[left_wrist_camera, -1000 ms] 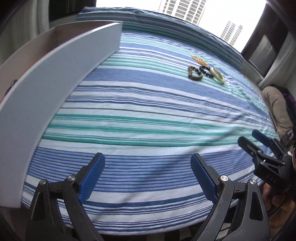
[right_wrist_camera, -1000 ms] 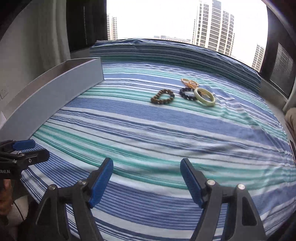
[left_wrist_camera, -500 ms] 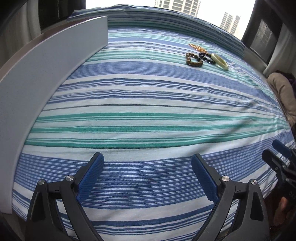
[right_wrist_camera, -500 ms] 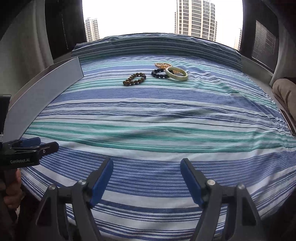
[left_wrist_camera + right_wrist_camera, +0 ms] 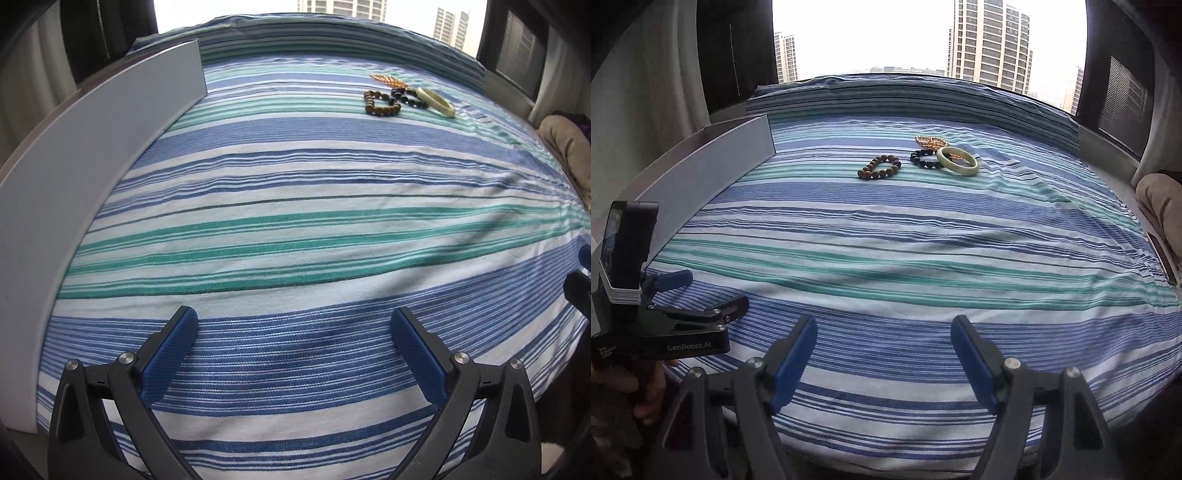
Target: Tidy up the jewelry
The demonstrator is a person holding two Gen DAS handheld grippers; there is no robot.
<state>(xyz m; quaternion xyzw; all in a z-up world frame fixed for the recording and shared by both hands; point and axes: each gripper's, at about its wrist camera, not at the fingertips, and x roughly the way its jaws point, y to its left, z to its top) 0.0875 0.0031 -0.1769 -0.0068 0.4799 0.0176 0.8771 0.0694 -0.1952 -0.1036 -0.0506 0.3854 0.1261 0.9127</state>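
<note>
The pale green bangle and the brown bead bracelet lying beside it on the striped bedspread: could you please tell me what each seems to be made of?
The pale green bangle looks like polished jade or a similar stone, possibly glass: one smooth, glossy, milky ring. The brown bead bracelet looks like wood or tiger's-eye stone: round, mottled brown beads with a dull sheen. The pictures cannot settle which.

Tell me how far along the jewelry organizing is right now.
Nothing looks done. The brown bead bracelet, dark bead bracelet, pale bangle and gold piece lie clustered on the striped sheet. Nothing is in hand: left tool and right tool are open and empty. All four remain to be picked up.
</note>
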